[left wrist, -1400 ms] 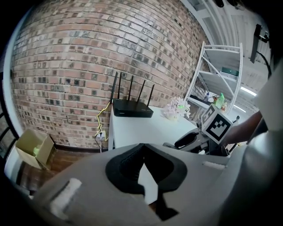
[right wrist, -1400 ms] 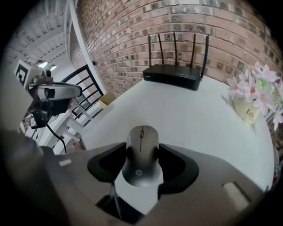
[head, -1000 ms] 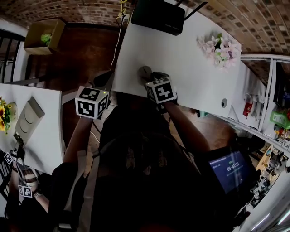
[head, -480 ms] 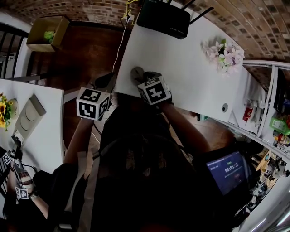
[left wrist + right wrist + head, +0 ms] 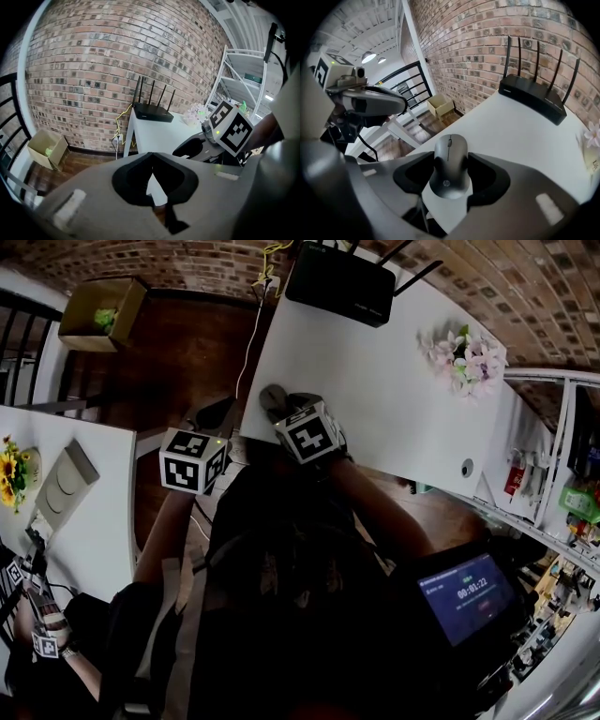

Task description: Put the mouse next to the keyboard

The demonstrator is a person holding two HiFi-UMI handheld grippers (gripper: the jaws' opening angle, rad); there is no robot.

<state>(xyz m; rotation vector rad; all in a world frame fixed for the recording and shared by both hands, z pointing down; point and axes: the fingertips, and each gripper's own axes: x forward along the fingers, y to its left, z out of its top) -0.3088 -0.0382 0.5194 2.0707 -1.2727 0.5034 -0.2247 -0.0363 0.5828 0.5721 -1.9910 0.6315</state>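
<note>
Now the right claw (image 5: 451, 183) pinches the grey mouse (image 5: 450, 157) by its flanks, a grip suited to carrying it level, at the white tabletop's (image 5: 511, 126) near edge, lower centre. No keyboard shows. The left claw (image 5: 151, 174) hangs pressed together, empty.

You work in an office-like room: brick wall (image 5: 141, 259) across the frame's top, white desks (image 5: 375, 381) at centre and left, router (image 5: 339, 282) top centre, metal shelving (image 5: 553, 456) at right edge.
</note>
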